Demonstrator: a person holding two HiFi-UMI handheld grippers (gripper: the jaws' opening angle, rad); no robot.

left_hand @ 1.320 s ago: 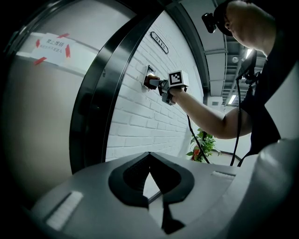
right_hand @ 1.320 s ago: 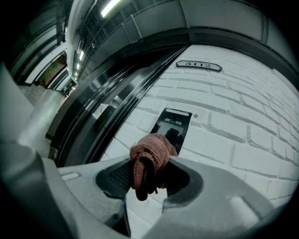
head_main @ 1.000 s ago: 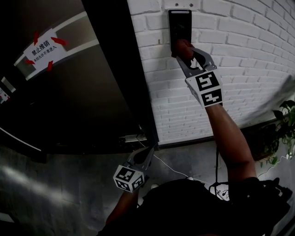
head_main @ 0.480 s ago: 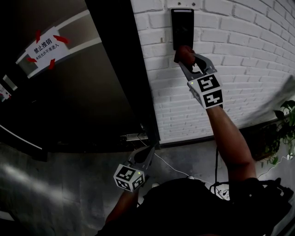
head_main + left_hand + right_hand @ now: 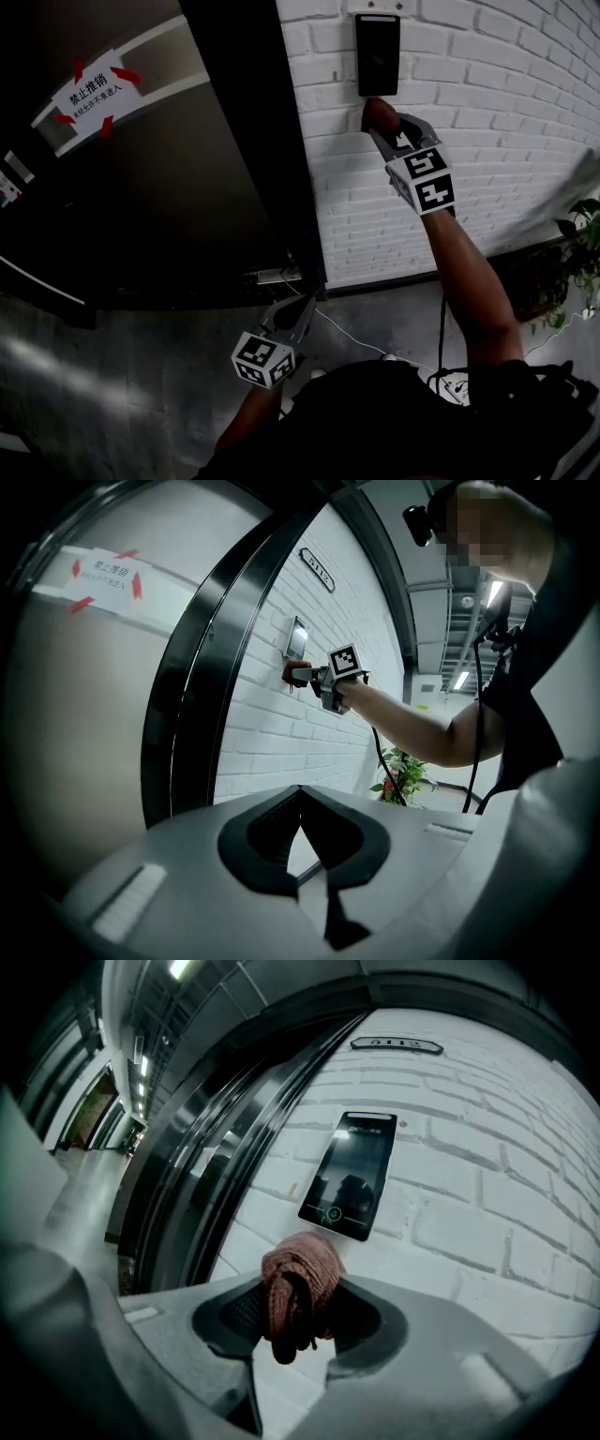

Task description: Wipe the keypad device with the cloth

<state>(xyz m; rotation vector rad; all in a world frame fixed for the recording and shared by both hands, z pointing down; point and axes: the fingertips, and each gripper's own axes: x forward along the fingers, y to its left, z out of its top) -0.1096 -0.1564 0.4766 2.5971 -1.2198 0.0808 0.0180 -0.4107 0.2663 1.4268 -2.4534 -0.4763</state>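
We clamp bunched reddish-brown knit cloth (image 5: 298,1283) in right gripper (image 5: 380,117), just below glossy black rectangular keypad device (image 5: 349,1174) on white brick wall (image 5: 487,141). Left gripper (image 5: 298,314) hangs low, jaws together, empty.

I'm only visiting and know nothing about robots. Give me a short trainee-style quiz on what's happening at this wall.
1. True or false: the left gripper holds the cloth.
2. The keypad device is mounted on: A) a white brick wall; B) a wooden desk; C) a glass window.
3. Fill in: the plant stands on the person's ____ side.

Key: 1. False; the right gripper is shut on it, and the left hangs low, shut and empty. 2. A. 3. right.
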